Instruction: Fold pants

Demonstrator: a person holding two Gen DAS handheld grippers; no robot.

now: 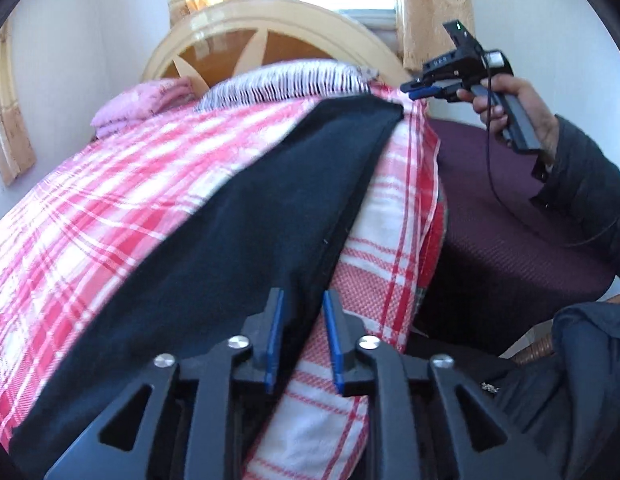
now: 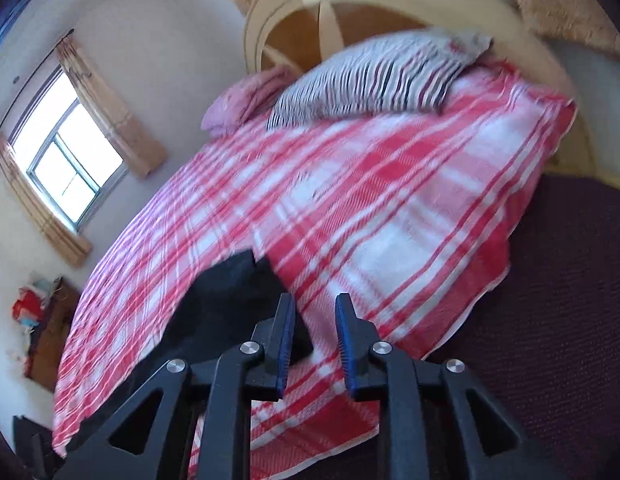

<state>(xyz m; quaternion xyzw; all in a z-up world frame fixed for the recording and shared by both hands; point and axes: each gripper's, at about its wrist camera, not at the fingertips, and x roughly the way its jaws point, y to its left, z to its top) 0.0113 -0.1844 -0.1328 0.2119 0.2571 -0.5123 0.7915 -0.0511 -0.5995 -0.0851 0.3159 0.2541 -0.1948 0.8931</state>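
We see the long dark navy fabric pants point(image 1: 246, 216) lying flat in a narrow strip along the red-and-white plaid bedspread point(image 1: 110, 200), running from close under our left gripper point(image 1: 304, 300) toward the head of the bed. The left gripper's blue-padded fingers stand apart with nothing between them, poised over the right edge of the pants where it meets the plaid cloth; we cannot tell whether they touch it. Our right gripper point(image 1: 414, 90), seen from the left wrist view, is held in a bare hand point(image 1: 509, 108) in the air beside the far end of the pants, just off the bed's right edge; from its own camera point(image 2: 314, 308) its fingers are spread with nothing held, and one end of the pants point(image 2: 222, 300) lies just left of them. A black-and-white striped pillow point(image 2: 373, 76) and a folded pink cloth point(image 2: 246, 98) sit at the cream arched wooden headboard point(image 2: 310, 12).
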